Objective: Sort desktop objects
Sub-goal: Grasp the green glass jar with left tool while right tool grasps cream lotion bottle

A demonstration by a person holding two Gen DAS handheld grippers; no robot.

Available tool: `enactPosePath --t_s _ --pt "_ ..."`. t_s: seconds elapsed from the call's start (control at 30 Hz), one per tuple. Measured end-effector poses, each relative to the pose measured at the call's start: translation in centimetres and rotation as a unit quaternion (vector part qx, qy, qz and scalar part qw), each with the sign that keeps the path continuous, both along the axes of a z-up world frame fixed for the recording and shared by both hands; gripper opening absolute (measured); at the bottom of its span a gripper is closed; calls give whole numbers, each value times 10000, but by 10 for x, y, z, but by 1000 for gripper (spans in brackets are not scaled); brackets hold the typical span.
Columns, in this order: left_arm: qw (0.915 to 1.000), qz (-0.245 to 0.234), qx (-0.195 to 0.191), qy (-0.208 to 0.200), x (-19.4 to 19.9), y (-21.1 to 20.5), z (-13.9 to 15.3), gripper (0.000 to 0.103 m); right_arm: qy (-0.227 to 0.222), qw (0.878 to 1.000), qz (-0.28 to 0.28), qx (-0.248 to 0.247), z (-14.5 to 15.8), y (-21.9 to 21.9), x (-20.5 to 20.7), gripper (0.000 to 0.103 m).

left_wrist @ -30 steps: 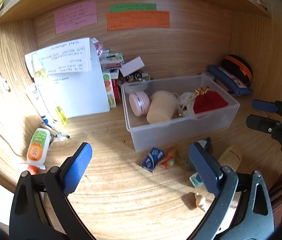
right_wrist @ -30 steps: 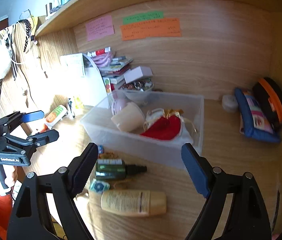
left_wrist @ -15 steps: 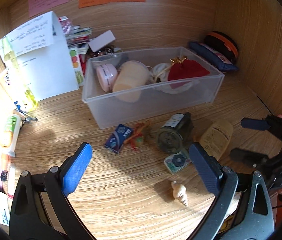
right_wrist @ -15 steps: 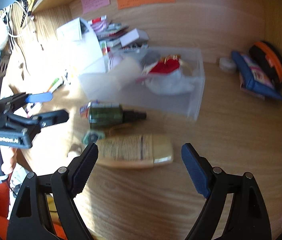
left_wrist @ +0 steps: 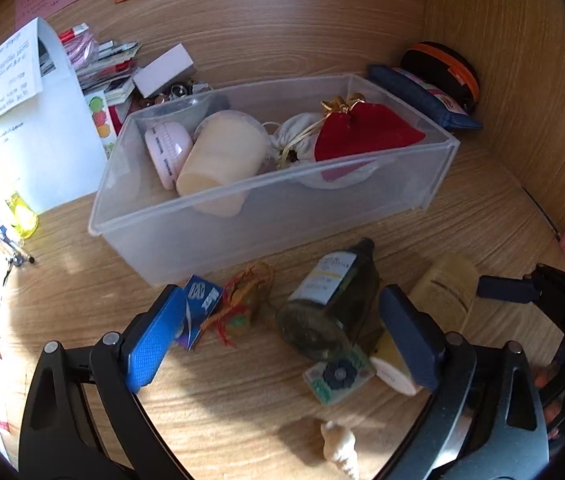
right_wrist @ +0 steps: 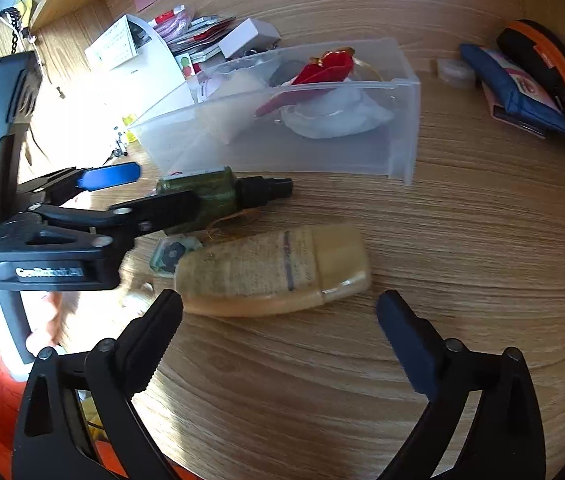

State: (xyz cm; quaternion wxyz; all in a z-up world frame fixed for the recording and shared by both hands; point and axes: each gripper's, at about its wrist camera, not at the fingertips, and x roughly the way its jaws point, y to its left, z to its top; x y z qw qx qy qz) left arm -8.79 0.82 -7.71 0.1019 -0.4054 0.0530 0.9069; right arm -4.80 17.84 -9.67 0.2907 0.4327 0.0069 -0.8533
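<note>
A clear plastic bin [left_wrist: 242, 216] holds a red pouch [left_wrist: 362, 132], a white pouch [left_wrist: 294, 140], a cream cup [left_wrist: 218, 160] and a pink round case [left_wrist: 166, 152]. In front of it lie a dark green bottle [left_wrist: 326, 308], a blue packet [left_wrist: 198, 304], a red-yellow charm [left_wrist: 242, 304], a small square sachet [left_wrist: 338, 376] and a shell [left_wrist: 338, 448]. My left gripper [left_wrist: 282, 336] is closing; the bottle and charm lie between its fingers, untouched. My right gripper [right_wrist: 282, 336] is opening just short of a beige tube [right_wrist: 274, 272], with nothing between its pads.
A navy pouch [left_wrist: 422, 92] and a black-and-orange case [left_wrist: 442, 68] sit in the back right corner. A white paper stand [left_wrist: 34, 120], stacked packets and a yellow bottle [left_wrist: 22, 212] crowd the left. Wooden walls close the back and right. A hand holds the left gripper's handle.
Both grippers have sunk toward the desk. The left one has come over the loose items, so the green bottle now lies between its fingers. The right one is lower, by the beige tube.
</note>
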Motion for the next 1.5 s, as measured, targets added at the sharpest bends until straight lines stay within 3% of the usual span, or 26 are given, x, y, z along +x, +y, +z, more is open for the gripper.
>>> enactPosePath --t_s 0.03,0.13,0.2,0.4,0.5,0.67,0.73,0.8,0.9,1.1,1.33,1.43,1.5 --pt "10000 -35 -25 2 -1 2 -1 89 1 10000 -35 10 0 -3 -2 97" --pt "9997 -189 -92 -88 -5 8 -4 61 94 9998 -154 83 0 -8 -7 98" --pt "9995 -220 -177 -138 -6 10 -8 55 147 9997 -151 106 0 -12 -9 97" --pt "9997 -193 140 -84 -7 -1 -4 54 535 9971 -30 533 6 -17 -7 95" --pt "9993 -171 339 -69 -5 -11 0 52 668 9952 50 720 13 -13 -7 83" --pt "9986 48 518 44 1 -33 6 49 757 9917 -214 1017 21 -4 -23 81" --pt "9979 126 623 105 5 -43 11 46 597 9938 -248 910 24 1 -27 82" --pt "9973 207 685 184 10 -52 16 45 402 9979 -107 505 28 5 -26 83" --pt "9964 276 748 281 16 -63 22 44 516 9977 216 386 34 -6 -12 84" --pt "9952 245 883 349 20 -70 29 43 975 9830 921 1252 24 -46 12 84" --pt "9951 132 894 414 18 -67 36 43 1170 9638 1137 2108 9 -63 5 81" --pt "9952 99 878 412 15 -63 37 43 975 9662 1171 2080 7 -62 -11 73" --pt "9955 55 873 376 11 -62 35 43 826 9685 1224 2006 8 -62 -22 57"
